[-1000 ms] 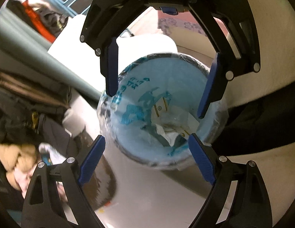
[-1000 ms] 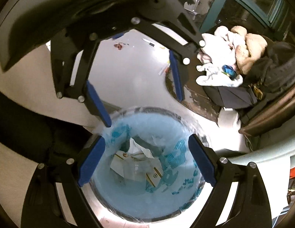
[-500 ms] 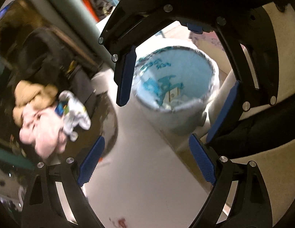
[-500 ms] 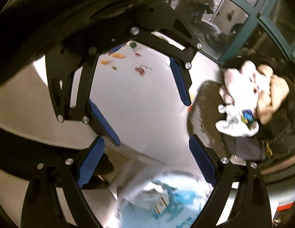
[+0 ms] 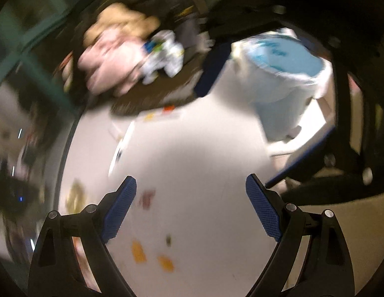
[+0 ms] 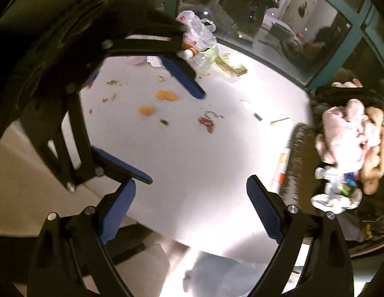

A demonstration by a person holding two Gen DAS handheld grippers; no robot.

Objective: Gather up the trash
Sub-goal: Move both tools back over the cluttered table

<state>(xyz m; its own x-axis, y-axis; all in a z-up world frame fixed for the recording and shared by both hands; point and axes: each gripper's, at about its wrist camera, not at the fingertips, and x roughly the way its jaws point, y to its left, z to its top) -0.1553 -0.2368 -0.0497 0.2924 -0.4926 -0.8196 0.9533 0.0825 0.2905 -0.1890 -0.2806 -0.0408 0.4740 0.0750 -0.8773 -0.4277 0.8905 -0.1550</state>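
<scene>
Both grippers, left gripper (image 5: 190,210) and right gripper (image 6: 190,209), gape empty over the white counter (image 6: 192,153). Off its edge sits the blue-lined bin (image 5: 288,74); orange peel scraps (image 6: 167,95) litter the far side.

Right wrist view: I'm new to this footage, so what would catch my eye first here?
Probably the bright white table, strewn with orange peel scraps and reddish bits near its middle. At its far edge lies a heap of clear plastic bags and bottles. At right, a pink and tan plush pile stands out against dark surroundings.
</scene>
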